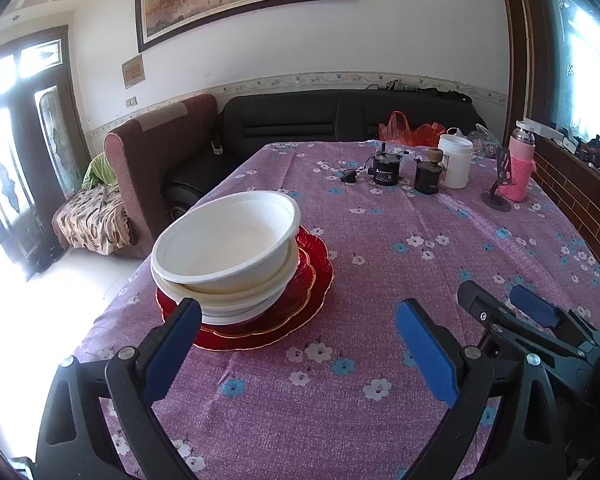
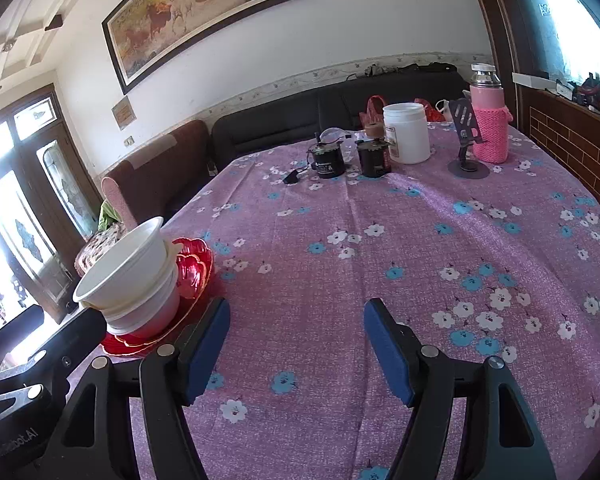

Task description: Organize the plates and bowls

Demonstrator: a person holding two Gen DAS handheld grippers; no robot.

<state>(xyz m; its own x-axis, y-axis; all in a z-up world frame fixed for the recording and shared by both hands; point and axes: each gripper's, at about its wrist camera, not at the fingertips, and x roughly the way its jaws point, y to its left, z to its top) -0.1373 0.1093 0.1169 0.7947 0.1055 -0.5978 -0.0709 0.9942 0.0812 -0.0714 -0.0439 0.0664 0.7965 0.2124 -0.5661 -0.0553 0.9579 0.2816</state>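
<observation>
Stacked white bowls (image 1: pixel 228 248) sit tilted on stacked red glass plates (image 1: pixel 296 312) near the left edge of the table; the stack also shows in the right wrist view (image 2: pixel 136 276), with the red plates (image 2: pixel 192 272) under it. My left gripper (image 1: pixel 296 336) is open and empty, its left finger just in front of the stack. My right gripper (image 2: pixel 296 340) is open and empty over bare cloth to the right of the stack; it also shows in the left wrist view (image 1: pixel 500 304).
The table has a purple flowered cloth (image 1: pixel 380 240). At the far end stand two small black motors (image 2: pixel 328 162), a white jar (image 2: pixel 406 132), a phone stand (image 2: pixel 466 148) and a pink-sleeved flask (image 2: pixel 490 120). Sofas (image 1: pixel 300 120) lie behind.
</observation>
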